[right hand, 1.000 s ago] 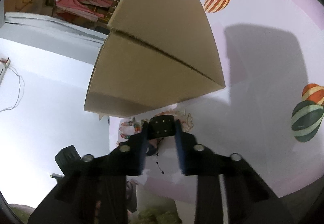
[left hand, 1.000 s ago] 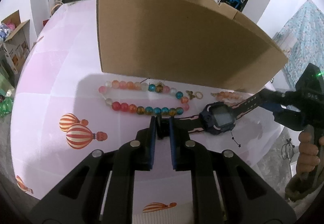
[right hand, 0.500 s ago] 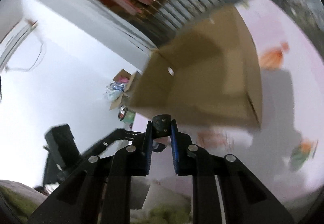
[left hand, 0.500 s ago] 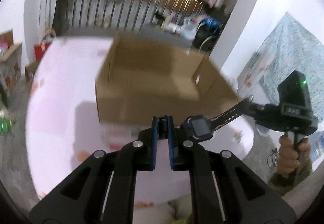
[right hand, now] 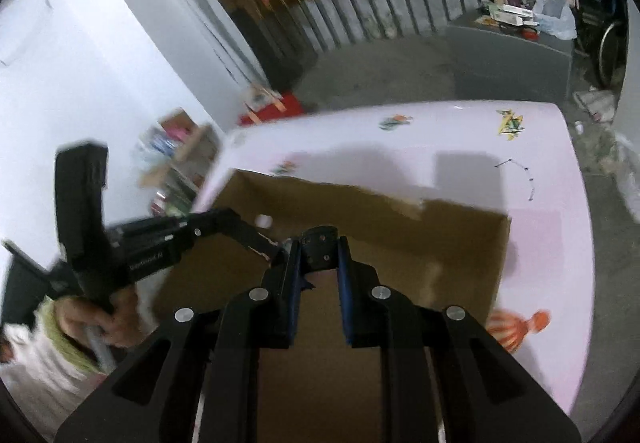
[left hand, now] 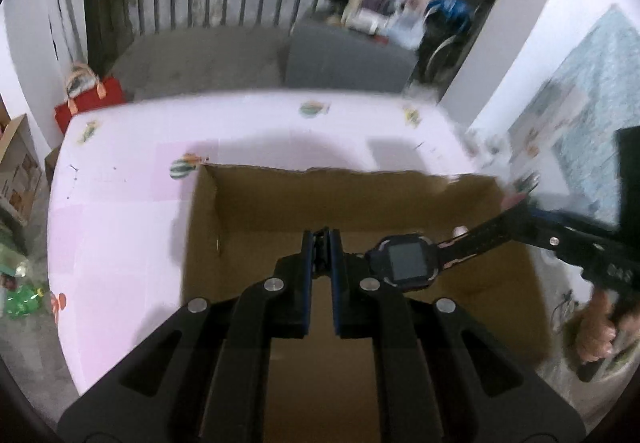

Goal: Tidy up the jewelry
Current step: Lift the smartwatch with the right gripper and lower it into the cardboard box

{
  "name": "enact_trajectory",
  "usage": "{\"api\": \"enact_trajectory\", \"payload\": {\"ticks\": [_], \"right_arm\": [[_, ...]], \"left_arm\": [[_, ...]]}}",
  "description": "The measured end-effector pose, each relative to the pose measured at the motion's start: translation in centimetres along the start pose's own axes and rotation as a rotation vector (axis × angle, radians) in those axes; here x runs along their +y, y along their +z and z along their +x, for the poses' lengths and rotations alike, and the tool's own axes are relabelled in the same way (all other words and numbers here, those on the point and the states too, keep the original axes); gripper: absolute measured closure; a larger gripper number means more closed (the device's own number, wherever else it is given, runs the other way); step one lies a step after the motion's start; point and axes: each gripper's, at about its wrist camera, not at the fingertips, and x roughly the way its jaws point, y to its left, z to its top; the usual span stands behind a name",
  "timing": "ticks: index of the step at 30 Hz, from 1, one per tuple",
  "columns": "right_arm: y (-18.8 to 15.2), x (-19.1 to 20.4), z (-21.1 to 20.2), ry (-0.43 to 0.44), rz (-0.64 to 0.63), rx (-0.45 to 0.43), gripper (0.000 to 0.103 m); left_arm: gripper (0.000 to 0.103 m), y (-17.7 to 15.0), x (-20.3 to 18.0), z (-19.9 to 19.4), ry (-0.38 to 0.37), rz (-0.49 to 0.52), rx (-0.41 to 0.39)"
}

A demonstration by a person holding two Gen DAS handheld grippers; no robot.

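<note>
A black watch [left hand: 404,261] with a square face and a pink-backed strap hangs stretched between my two grippers, above the open cardboard box [left hand: 256,203]. My left gripper [left hand: 321,239] is shut on one strap end. My right gripper [right hand: 319,247] is shut on the other strap end [right hand: 320,243], which has small holes. The right gripper also shows in the left wrist view [left hand: 520,211] at the right. The left gripper shows in the right wrist view [right hand: 276,245] at the left. The box [right hand: 460,231] looks empty inside.
The box sits on a pink table [left hand: 120,203] printed with balloons. A thin black chain [right hand: 520,175] lies on the table behind the box. A red bag [left hand: 90,103] and boxes stand on the floor to the left.
Both grippers rose with the watch from the table in front of the box to above the open box. The bead bracelet and other jewelry have dropped out of view.
</note>
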Motion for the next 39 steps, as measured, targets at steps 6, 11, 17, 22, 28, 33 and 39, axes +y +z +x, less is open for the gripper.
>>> {"api": "enact_trajectory", "payload": {"ticks": [6,11,17,22,28,33,39], "right_arm": [[0.6,0.0,4.3,-0.095,-0.068,0.145,0.079],[-0.1,0.1,3.5,-0.128,-0.08,0.144,0.075],[-0.3,-0.2,3.2,-0.202,-0.109,0.15,0.071],[-0.1,1.1,-0.6,-0.2,-0.155,0.056,0.062],[-1.0,5.2,0.4,-0.169,-0.364,0.197,0.052],[-3.6,8.4,7.7,-0.253,-0.701,0.45,0.048],[-3.4,6.7,15.1,-0.388,-0.759,0.644,0.048]], "left_arm": [[0.099,1.3,0.0,4.7,0.106,0.033,0.131],[0.092,1.6,0.1,4.8,0.131,0.021,0.122],[0.072,1.7,0.0,1.3,0.136,-0.024,0.022],[0.058,-0.4,0.6,-2.6,0.151,-0.055,-0.039],[0.04,-4.8,1.8,-8.8,0.175,-0.062,-0.161],[0.026,-10.0,3.9,-13.2,0.198,-0.117,-0.24],[0.019,-18.6,7.0,-15.9,0.221,-0.23,-0.298]]}}
